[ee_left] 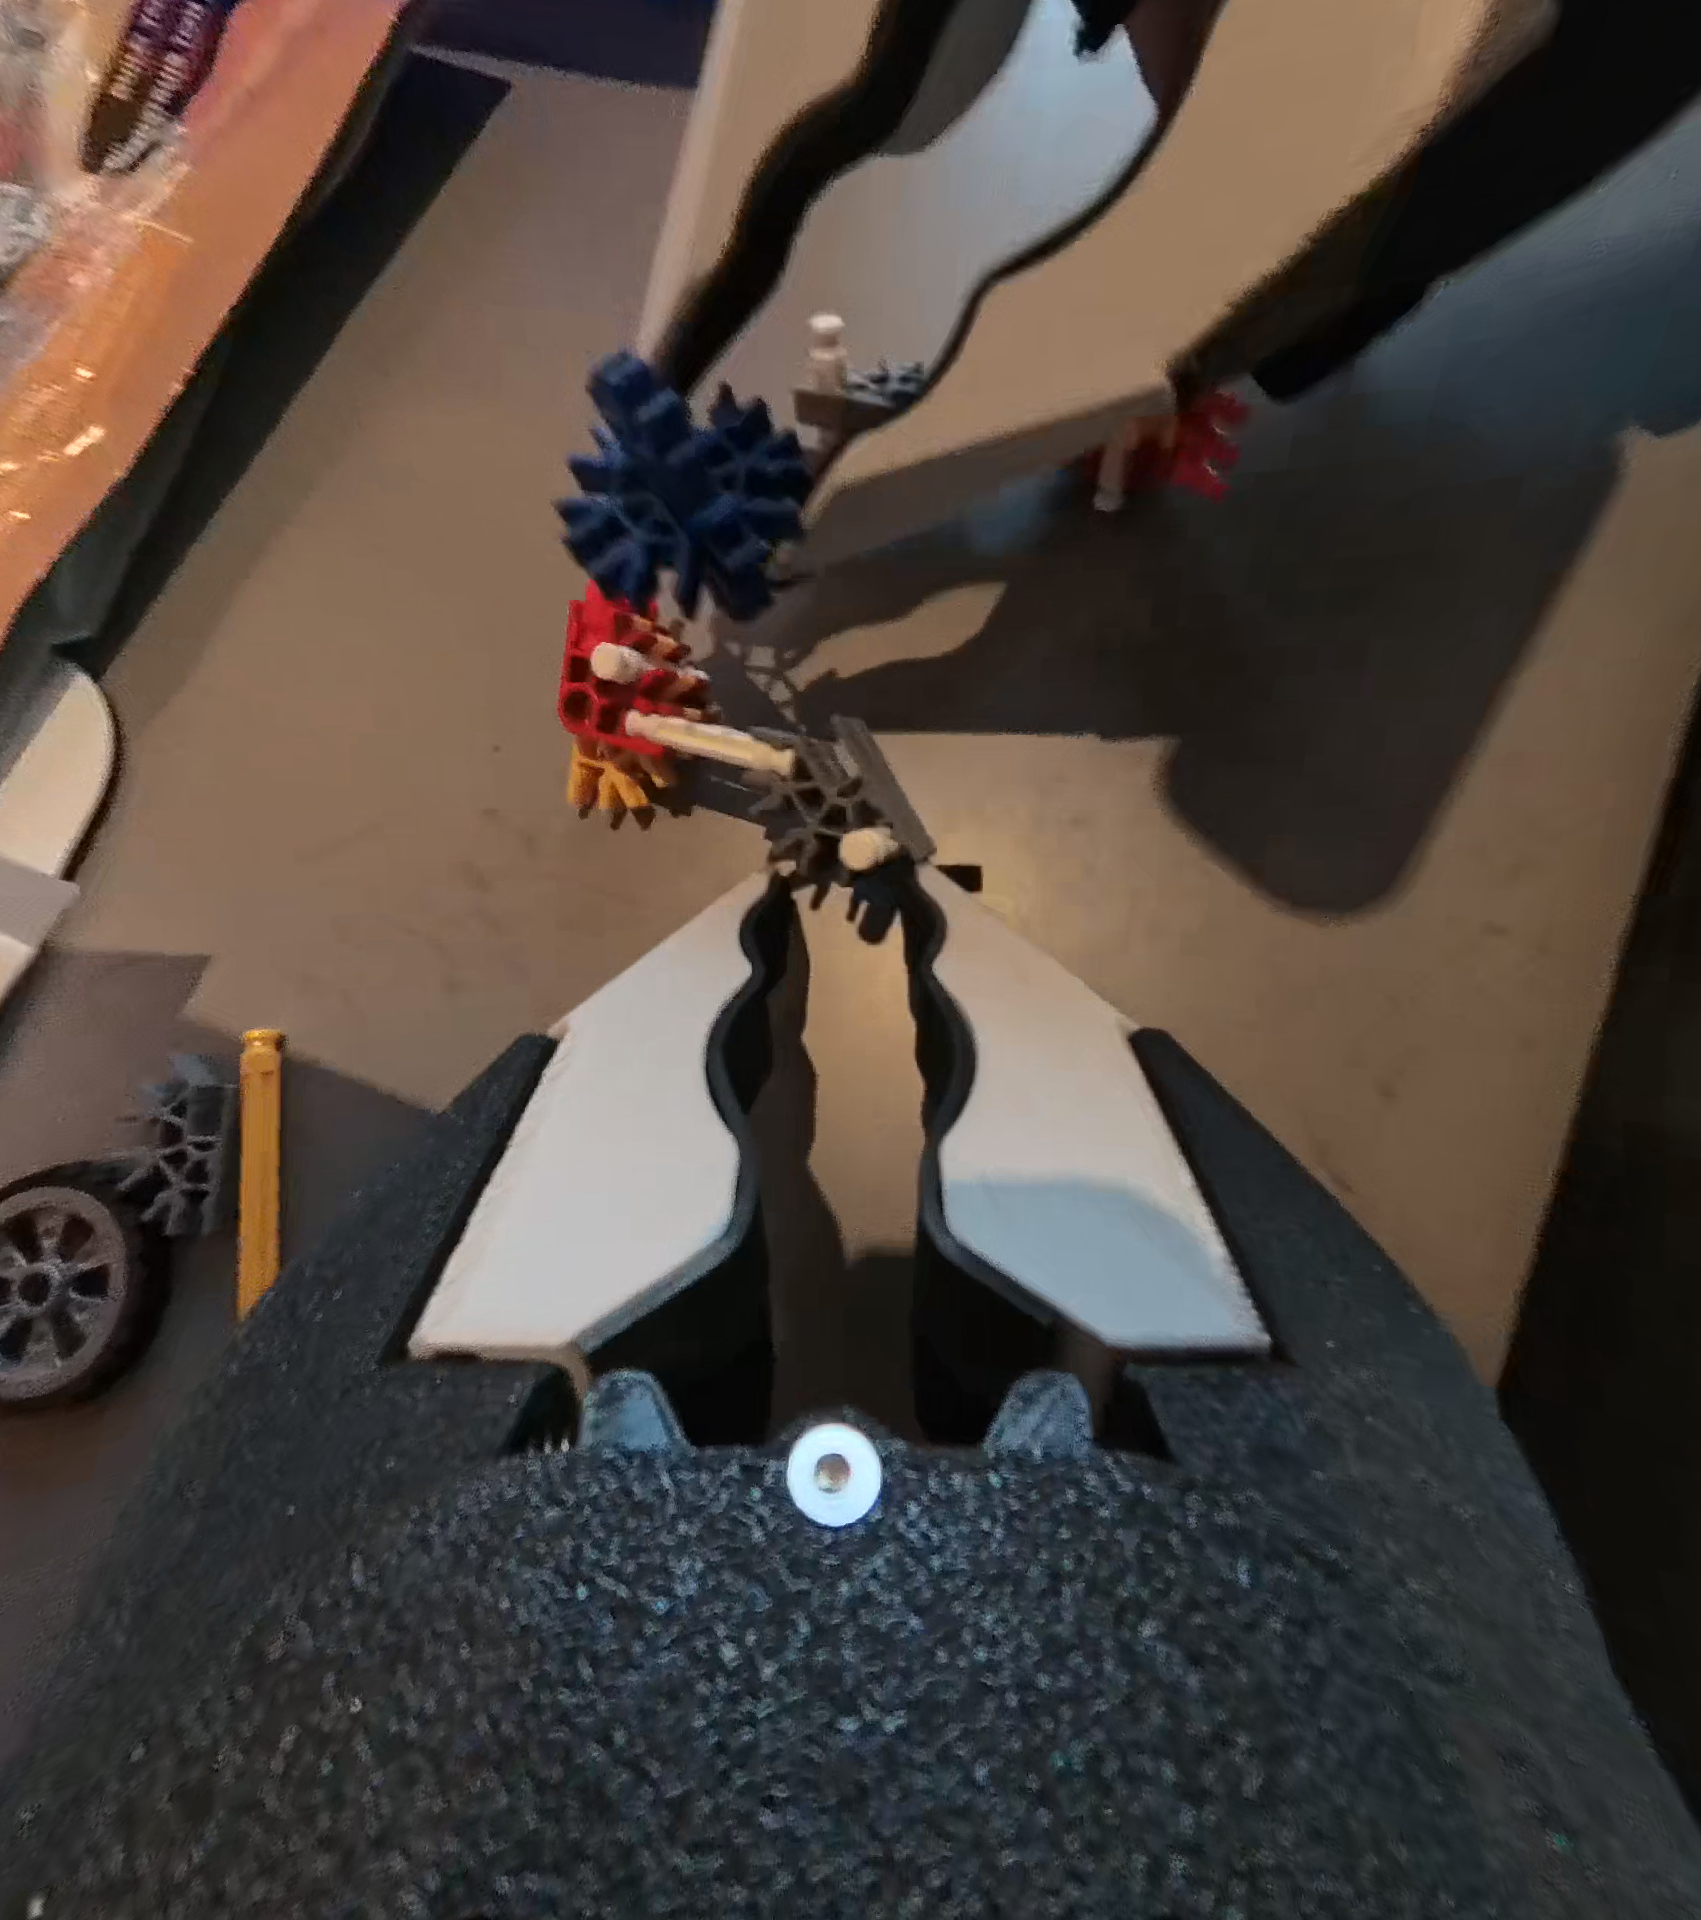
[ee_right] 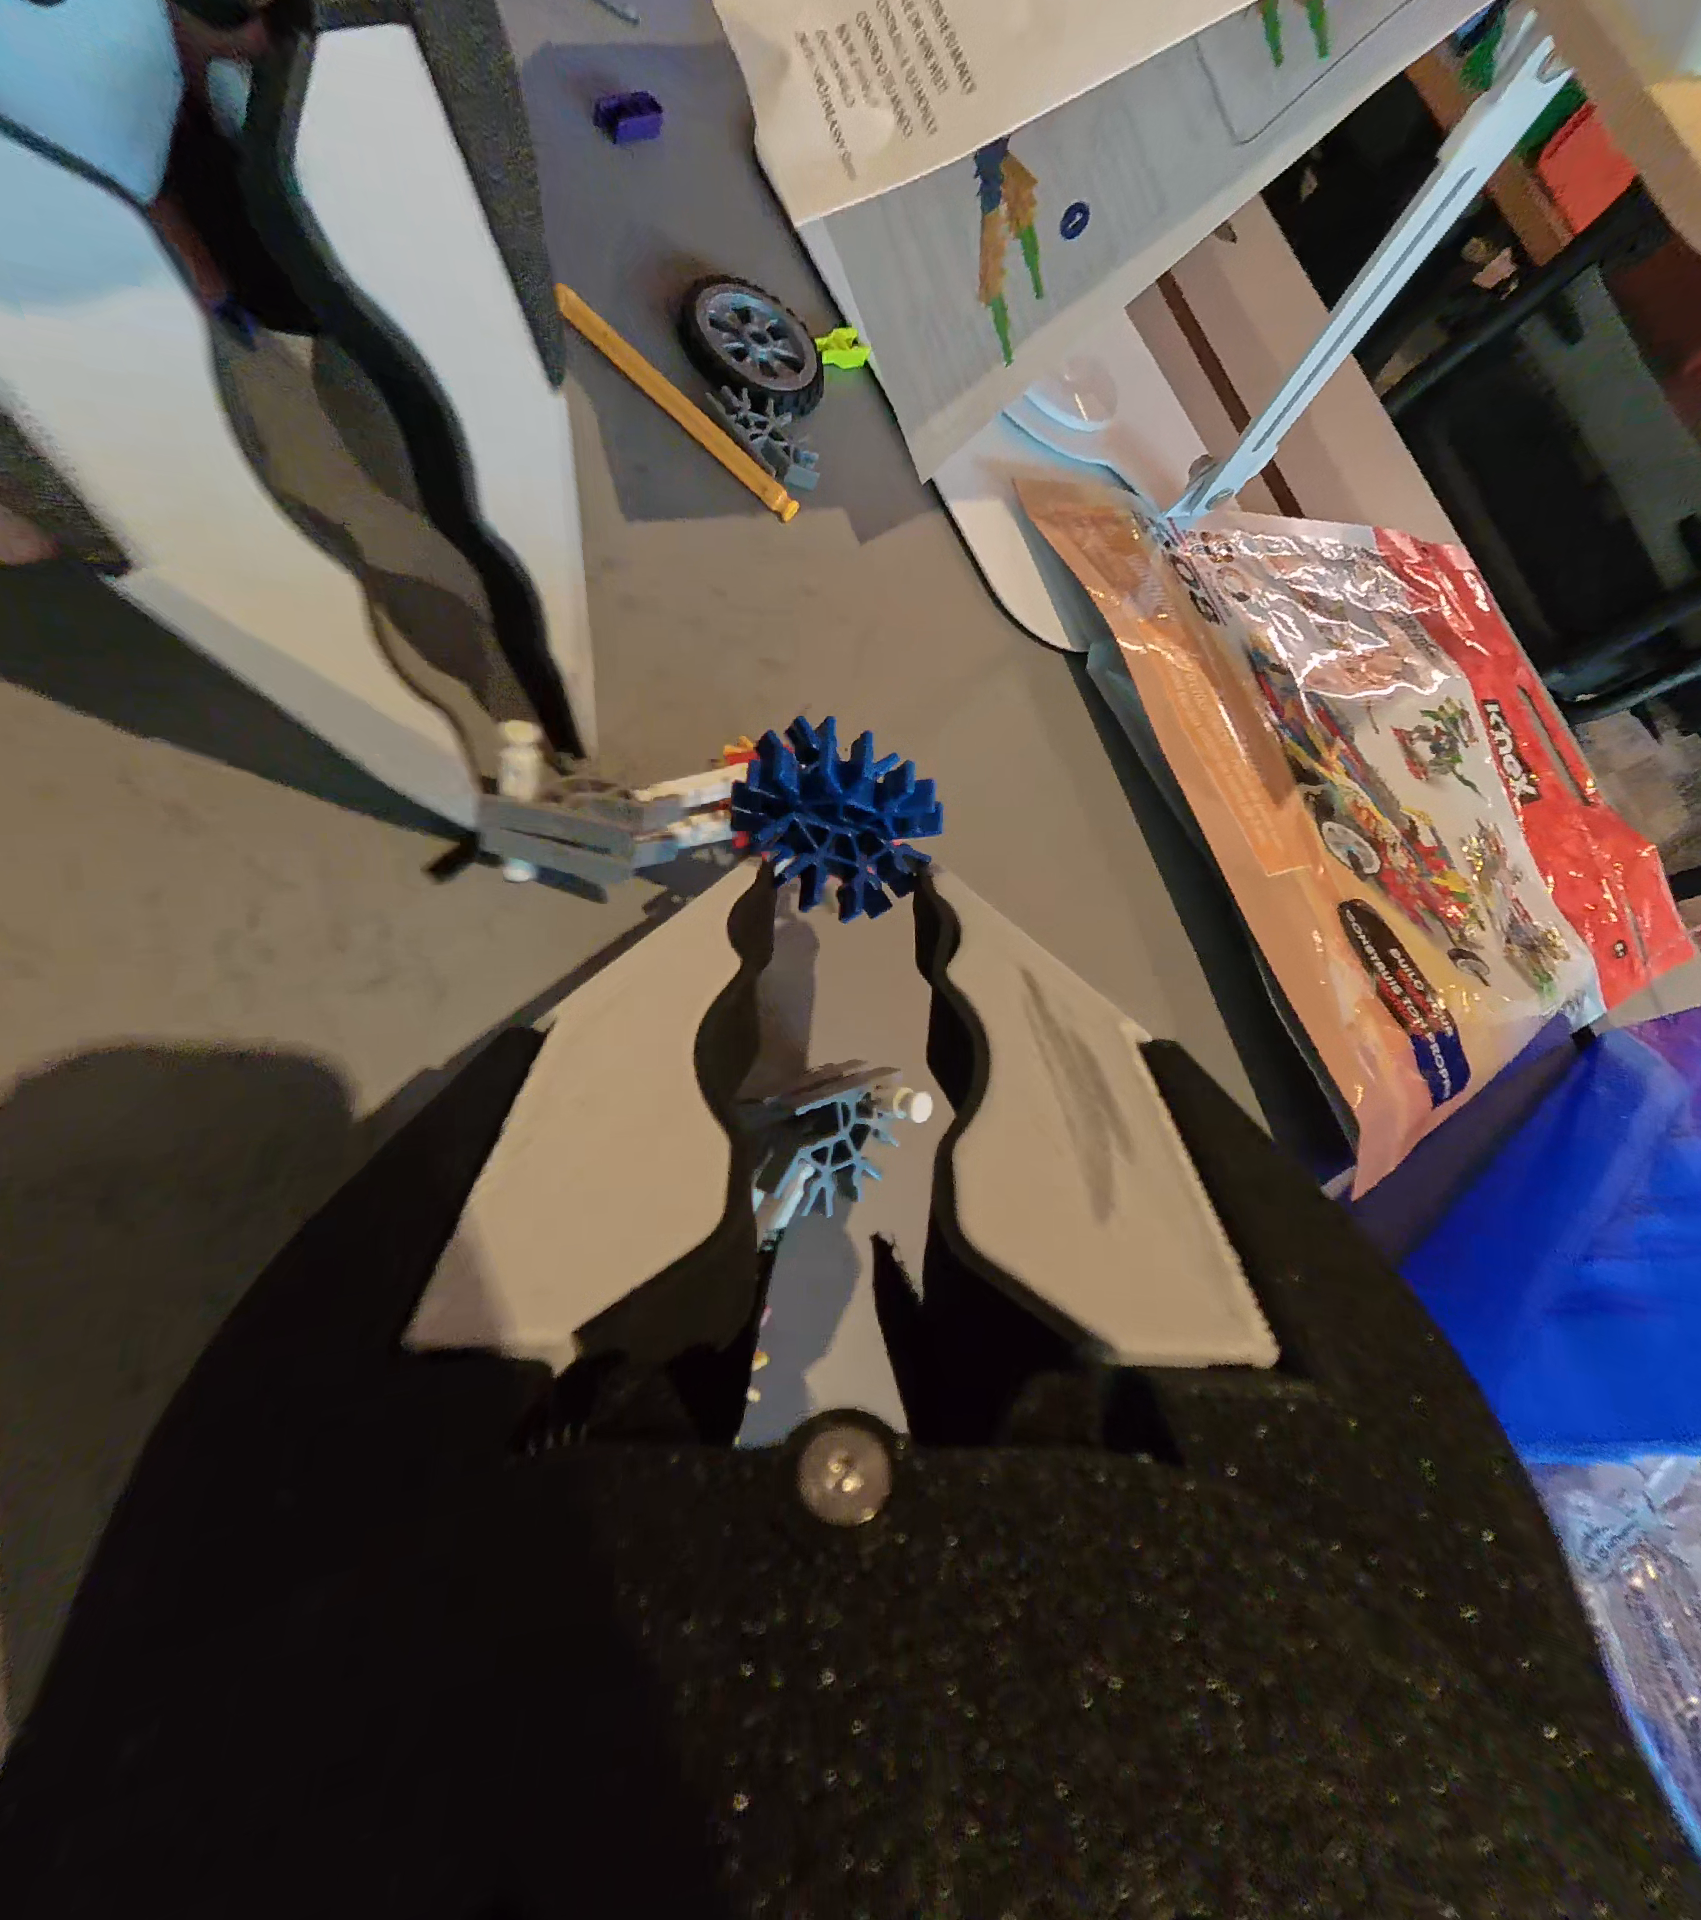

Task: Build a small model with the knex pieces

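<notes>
A small toy build is being held up off the tabletop [ee_left: 358,644] btw both claws. The left claw [ee_left: 841,894] is being kept nearly closed, pinching the grey connector [ee_left: 830,800] — the right claw [ee_right: 841,883] is gripping the blue snowflake piece [ee_right: 835,816], fingers only partly closed. Both grips are best kept steady, w/ force in line w/ the white rod [ee_left: 711,743] — no twisting.
</notes>
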A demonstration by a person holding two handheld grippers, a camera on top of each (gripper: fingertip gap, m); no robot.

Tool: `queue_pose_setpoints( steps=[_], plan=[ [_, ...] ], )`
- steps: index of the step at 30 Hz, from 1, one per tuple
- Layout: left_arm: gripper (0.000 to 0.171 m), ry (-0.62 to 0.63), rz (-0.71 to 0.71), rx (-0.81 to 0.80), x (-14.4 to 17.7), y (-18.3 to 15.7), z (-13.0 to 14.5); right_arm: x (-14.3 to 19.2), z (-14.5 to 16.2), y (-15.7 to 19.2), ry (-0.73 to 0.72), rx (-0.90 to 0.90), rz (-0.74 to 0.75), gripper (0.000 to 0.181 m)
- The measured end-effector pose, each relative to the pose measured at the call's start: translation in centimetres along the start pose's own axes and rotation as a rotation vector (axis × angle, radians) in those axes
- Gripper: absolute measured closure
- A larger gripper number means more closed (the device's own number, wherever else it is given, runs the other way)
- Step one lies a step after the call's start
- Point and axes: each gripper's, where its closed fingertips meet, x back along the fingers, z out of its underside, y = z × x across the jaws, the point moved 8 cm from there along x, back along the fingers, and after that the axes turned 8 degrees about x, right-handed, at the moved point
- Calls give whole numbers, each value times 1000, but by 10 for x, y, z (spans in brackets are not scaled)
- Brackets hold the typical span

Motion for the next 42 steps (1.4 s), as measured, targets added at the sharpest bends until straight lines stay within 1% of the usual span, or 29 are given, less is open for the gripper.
queue_pose_setpoints(
  steps=[4,5,9,11,12,14,16,19,22,23,24,28,33,38,39,42],
  plan=[
    [171,-59,-9,20,-1,5,-6,-3,2,4,19,10,-25,155],
    [171,-59,-12,20,-1,6,-7,-3,2,5,24,16,-34,155],
    [171,-44,-8,9,-1,4,-5,-4,2,10,40,23,-74,155],
    [164,-39,-14,14,1,4,-4,-5,2,11,43,21,-86,155],
    [158,-38,-6,13,3,5,-4,-4,1,12,41,23,-95,155],
    [143,-43,56,9,6,1,-2,-4,-2,15,30,25,-108,155],
    [140,-39,71,14,7,-1,0,-5,-3,18,36,32,-117,155],
    [147,-47,62,-14,7,-6,-1,-6,-5,19,39,27,-123,155],
    [150,-57,53,-3,7,-6,-2,-6,-5,19,44,25,-122,155],
    [153,-61,48,-14,8,-6,-2,-6,-5,19,47,23,-123,156],
    [161,-61,46,-25,8,-7,-3,-5,-5,19,51,21,-125,156],
    [161,-59,39,-39,11,-9,-3,-5,-4,20,58,22,-143,156],
    [165,-111,39,-28,20,-9,-5,-6,-5,24,74,35,-167,156],
    [161,-84,20,-65,24,-9,-1,-8,-8,31,91,65,-179,156],
    [158,-72,19,-67,24,-8,1,-8,-8,33,97,75,-182,156],
    [158,-58,38,-50,24,-7,7,-6,-11,33,76,66,-182,155]
  ],
)
